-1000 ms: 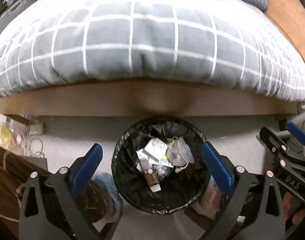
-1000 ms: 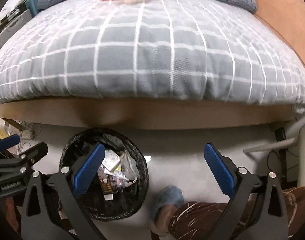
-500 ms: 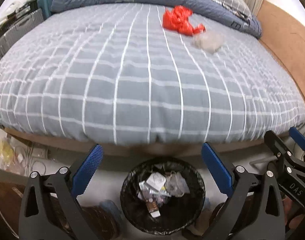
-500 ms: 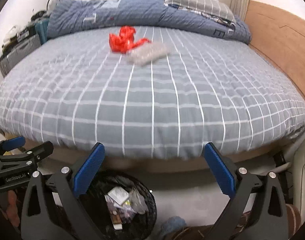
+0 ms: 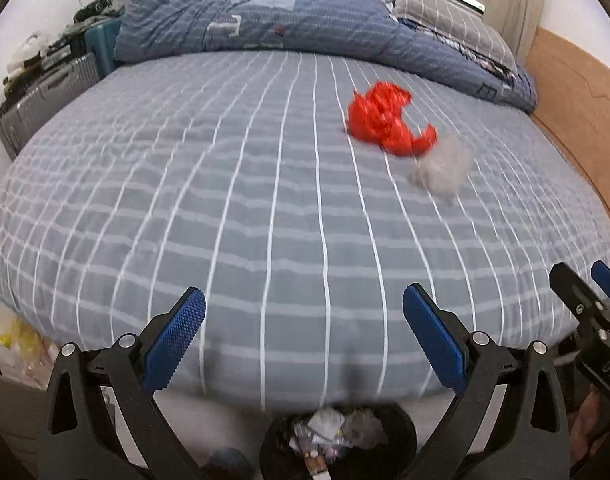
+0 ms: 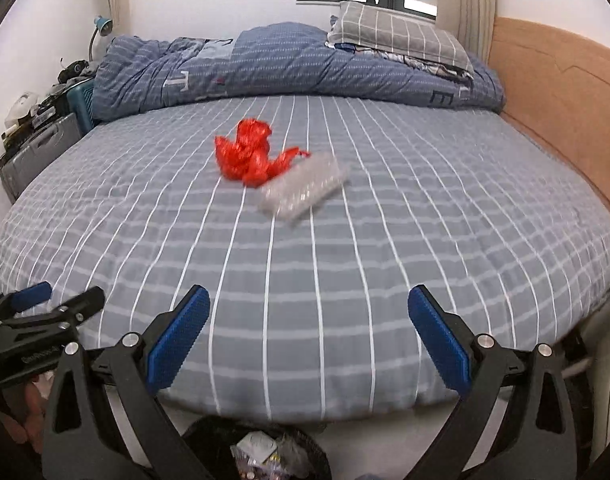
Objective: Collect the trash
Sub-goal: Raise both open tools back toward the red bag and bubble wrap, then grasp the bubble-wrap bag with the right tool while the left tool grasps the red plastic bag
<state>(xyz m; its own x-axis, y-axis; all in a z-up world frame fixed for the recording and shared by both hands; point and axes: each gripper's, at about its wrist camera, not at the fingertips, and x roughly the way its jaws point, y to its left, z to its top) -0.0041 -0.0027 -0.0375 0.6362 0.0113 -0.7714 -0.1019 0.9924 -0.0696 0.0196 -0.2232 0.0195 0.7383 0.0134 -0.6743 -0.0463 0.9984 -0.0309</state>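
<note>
A crumpled red plastic bag (image 5: 387,122) (image 6: 251,156) lies on the grey checked bed (image 5: 265,216) (image 6: 385,220), far ahead of both grippers. A clear plastic blister tray (image 6: 303,188) (image 5: 443,168) lies just right of it, touching it. A black-lined trash bin (image 5: 337,440) (image 6: 261,456) with several scraps inside stands on the floor at the bed's near edge, below the grippers. My left gripper (image 5: 305,344) is open and empty. My right gripper (image 6: 309,342) is open and empty, to the right of the left one (image 6: 45,320).
A bunched blue duvet (image 6: 265,64) and a grey checked pillow (image 6: 397,36) lie at the far end of the bed. A wooden headboard (image 6: 565,100) runs along the right. Suitcases and clutter (image 5: 45,92) stand at the left.
Both grippers have risen and tilted up from over the bin to look across the bed top. The red bag and blister tray have come into full view. The bin has dropped to the bottom edge.
</note>
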